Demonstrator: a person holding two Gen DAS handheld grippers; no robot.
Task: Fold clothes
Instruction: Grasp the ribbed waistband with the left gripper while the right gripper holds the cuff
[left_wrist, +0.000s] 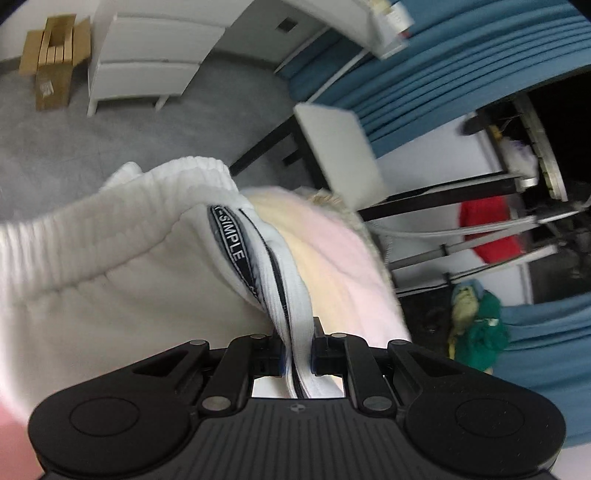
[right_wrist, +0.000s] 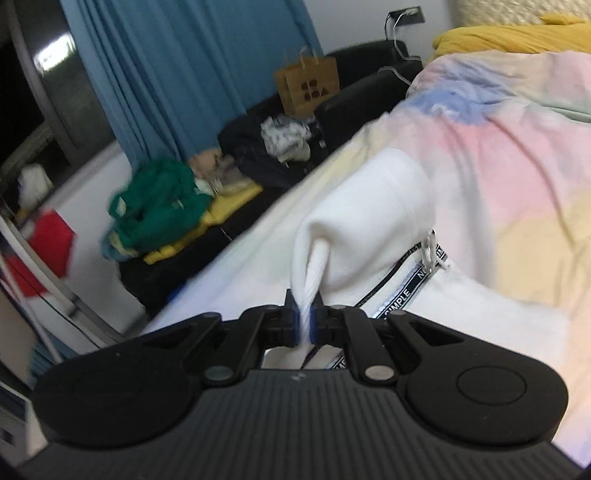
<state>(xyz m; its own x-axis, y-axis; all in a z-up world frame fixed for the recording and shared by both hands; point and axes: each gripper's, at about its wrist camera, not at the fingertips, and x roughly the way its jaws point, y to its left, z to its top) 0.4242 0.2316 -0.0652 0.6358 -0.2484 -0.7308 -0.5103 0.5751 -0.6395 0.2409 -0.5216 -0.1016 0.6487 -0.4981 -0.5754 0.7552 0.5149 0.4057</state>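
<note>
A white garment (left_wrist: 110, 258) with a ribbed hem and a black "SIMPLE" band is held up over a pastel pink and yellow bed cover (left_wrist: 332, 254). My left gripper (left_wrist: 298, 350) is shut on its white ribbed edge beside the black band. In the right wrist view the same white garment (right_wrist: 373, 218) rises in a fold above the bed cover (right_wrist: 517, 166). My right gripper (right_wrist: 305, 325) is shut on a bunched ribbed edge of it. The rest of the garment hangs and lies on the bed.
A white dresser (left_wrist: 147, 55) and cardboard boxes (left_wrist: 55, 55) stand on the grey floor. A small white table (left_wrist: 340, 147) and blue curtains (left_wrist: 461, 74) are near. A black sofa (right_wrist: 258, 177) holds green clothes (right_wrist: 159, 206) and a paper bag (right_wrist: 308, 88).
</note>
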